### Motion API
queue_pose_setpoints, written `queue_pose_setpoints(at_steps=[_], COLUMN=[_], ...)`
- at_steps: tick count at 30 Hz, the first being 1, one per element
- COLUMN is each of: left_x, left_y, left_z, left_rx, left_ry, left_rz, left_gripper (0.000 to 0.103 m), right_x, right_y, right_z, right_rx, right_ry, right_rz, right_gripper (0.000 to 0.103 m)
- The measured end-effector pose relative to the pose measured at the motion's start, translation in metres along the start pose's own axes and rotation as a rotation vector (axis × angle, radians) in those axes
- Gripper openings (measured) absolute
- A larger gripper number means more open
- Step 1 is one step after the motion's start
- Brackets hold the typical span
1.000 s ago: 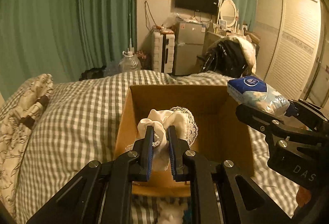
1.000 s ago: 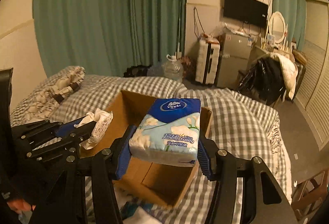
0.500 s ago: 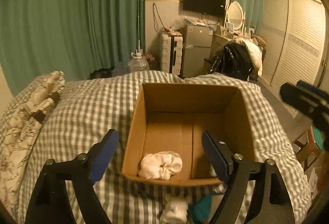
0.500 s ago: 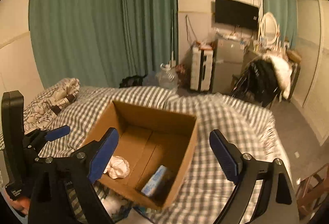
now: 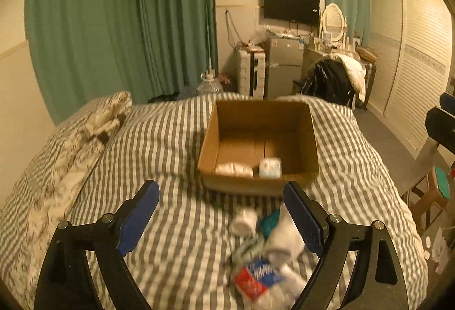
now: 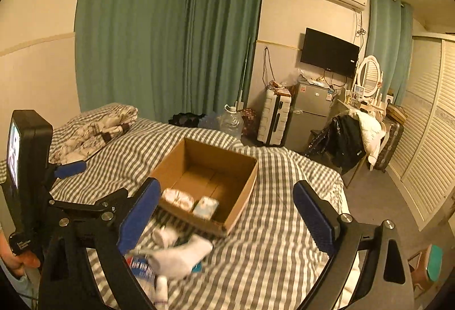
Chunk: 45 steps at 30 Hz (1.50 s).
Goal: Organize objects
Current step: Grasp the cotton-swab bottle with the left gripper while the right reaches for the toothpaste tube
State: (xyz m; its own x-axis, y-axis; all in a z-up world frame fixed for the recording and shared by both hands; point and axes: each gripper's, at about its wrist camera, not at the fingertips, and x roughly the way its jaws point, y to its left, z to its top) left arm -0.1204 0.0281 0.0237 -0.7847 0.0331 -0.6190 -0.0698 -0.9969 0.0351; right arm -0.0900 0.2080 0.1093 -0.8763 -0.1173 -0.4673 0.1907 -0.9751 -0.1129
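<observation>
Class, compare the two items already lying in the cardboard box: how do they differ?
The white cloth bundle is soft, crumpled and plain; the tissue pack is a neat block with pale blue print. The bundle lies left, the pack right. Both rest side by side against the near wall of the cardboard box.

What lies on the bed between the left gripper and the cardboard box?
In the left wrist view, only bare checked bedcover lies between the left gripper and the cardboard box; a white roll sits lower.

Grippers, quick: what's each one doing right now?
Left gripper: open, holding nothing, above the grey checked bedspread.
Right gripper: open, holding nothing.
</observation>
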Motion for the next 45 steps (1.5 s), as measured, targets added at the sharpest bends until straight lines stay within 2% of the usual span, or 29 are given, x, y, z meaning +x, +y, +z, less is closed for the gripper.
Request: queue_pose_setpoints(at_steps=[5, 10, 15, 19, 24, 27, 30, 32, 33, 34, 37, 40, 45], left_x=[-0.006, 0.006, 0.03, 0.042, 0.059, 0.072, 0.073, 0.072, 0.071, 0.068, 0.06, 0.044, 0.019], left_y=[-0.006, -0.021, -0.031, -0.04, -0.052, -0.056, -0.045, -0.039, -0.039, -0.039, -0.04, -0.028, -0.006], left_z=[-0.044, -0.084, -0.109, -0.119, -0.126, -0.136, -0.141, -0.142, -0.144, -0.145, -0.148, -0.144, -0.132], left_rx=[-0.037, -0.041, -0.054, -0.075, -0.051, -0.013, -0.049, -0.053, -0.048, -0.033, -0.004, -0.029, -0.012], left_ry=[0.046, 0.098, 0.18, 0.201, 0.21, 0.262, 0.281, 0.302, 0.311, 0.322, 0.318, 0.306, 0.23], left_rz=[0.01, 0.059, 0.041, 0.037, 0.058, 0.03, -0.003, -0.043, -0.065, -0.082, -0.104, -0.148, -0.095], left_gripper=[0.092, 0.092, 0.092, 0.092, 0.092, 0.092, 0.091, 0.085, 0.075, 0.074, 0.07, 0.068, 0.067], right_x=[-0.015, 0.007, 0.03, 0.038, 0.05, 0.055, 0.055, 0.052, 0.052, 0.052, 0.049, 0.046, 0.055], right_y=[0.006, 0.007, -0.003, -0.006, -0.003, -0.001, -0.002, -0.001, -0.001, 0.0, 0.006, 0.015, 0.036], right_z=[-0.041, -0.092, -0.127, -0.134, -0.142, -0.145, -0.147, -0.148, -0.147, -0.147, -0.146, -0.145, -0.15], right_rx=[0.008, 0.04, 0.101, 0.102, 0.102, 0.099, 0.095, 0.092, 0.091, 0.089, 0.074, 0.058, 0.04], right_ry=[0.032, 0.131, 0.229, 0.239, 0.267, 0.284, 0.29, 0.29, 0.291, 0.292, 0.292, 0.288, 0.324], right_rz=[-0.028, -0.086, -0.084, -0.101, -0.088, -0.089, -0.098, -0.104, -0.105, -0.105, -0.101, -0.079, -0.003], right_gripper=[0.095, 0.094, 0.094, 0.094, 0.094, 0.094, 0.094, 0.094, 0.094, 0.094, 0.094, 0.094, 0.094])
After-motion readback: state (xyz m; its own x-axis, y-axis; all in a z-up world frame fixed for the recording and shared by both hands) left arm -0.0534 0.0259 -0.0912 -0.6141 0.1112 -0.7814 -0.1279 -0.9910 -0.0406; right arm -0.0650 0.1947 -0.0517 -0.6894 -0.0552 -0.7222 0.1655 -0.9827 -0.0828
